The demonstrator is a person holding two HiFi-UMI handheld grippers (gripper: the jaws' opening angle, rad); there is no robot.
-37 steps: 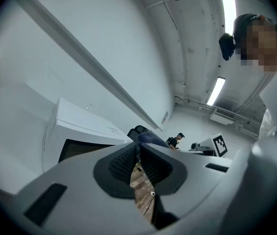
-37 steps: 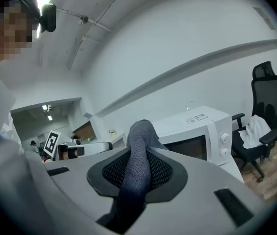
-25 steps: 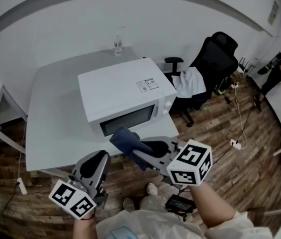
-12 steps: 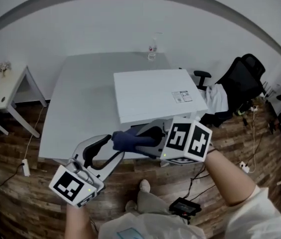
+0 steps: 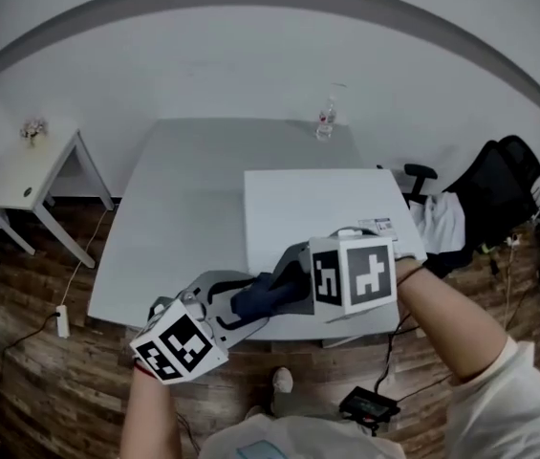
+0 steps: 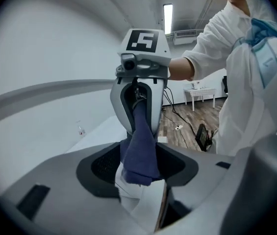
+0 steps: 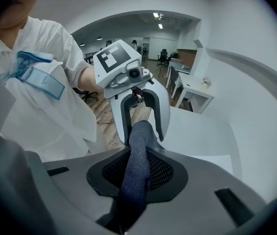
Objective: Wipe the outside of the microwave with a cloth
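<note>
The cloth [image 5: 265, 296] was dark blue and the microwave [image 5: 313, 213] white. The table [image 5: 169, 218] was pale grey. The floor [image 5: 40, 371] showed a brown wood-plank pattern.

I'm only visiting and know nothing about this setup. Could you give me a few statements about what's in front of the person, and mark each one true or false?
1. The right hand-held gripper grips a blue cloth. True.
2. The microwave stands on the floor. False: it stands on the table.
3. A bottle stands at the table's far edge, behind the microwave. True.
4. The chair beside the table is red. False: it is black.
</note>
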